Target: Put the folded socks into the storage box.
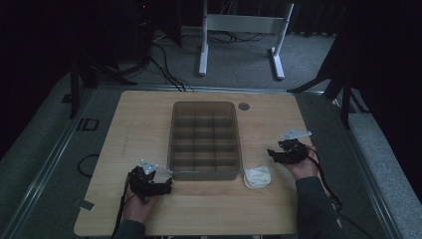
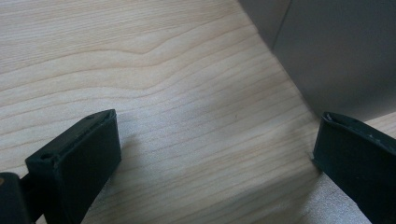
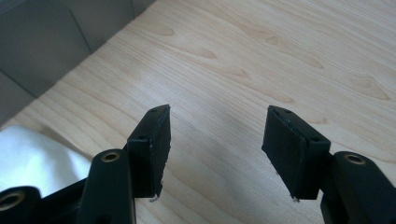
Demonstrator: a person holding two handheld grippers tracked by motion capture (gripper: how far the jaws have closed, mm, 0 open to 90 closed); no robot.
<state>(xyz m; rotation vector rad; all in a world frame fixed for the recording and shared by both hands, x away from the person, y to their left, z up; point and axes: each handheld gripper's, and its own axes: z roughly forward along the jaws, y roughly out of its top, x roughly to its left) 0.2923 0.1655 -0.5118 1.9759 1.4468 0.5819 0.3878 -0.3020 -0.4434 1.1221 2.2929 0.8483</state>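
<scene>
A clear plastic organizer box (image 1: 204, 141) with several compartments stands in the middle of the wooden table (image 1: 134, 119). A white cloth (image 1: 257, 177) lies just off its near right corner. My left gripper (image 1: 166, 185) rests on the table by the box's near left corner, jaws wide open over bare wood, the box wall (image 2: 336, 56) just ahead. My right gripper (image 1: 272, 154) sits right of the cloth, open, nothing between its fingers (image 3: 154, 144). The cloth (image 3: 32, 158) shows at the lower left of the right gripper view.
A small grey disc (image 1: 243, 106) sits on the table behind the box. Beyond the table are a white desk frame (image 1: 239, 30), cables on the floor and dark stands at both sides.
</scene>
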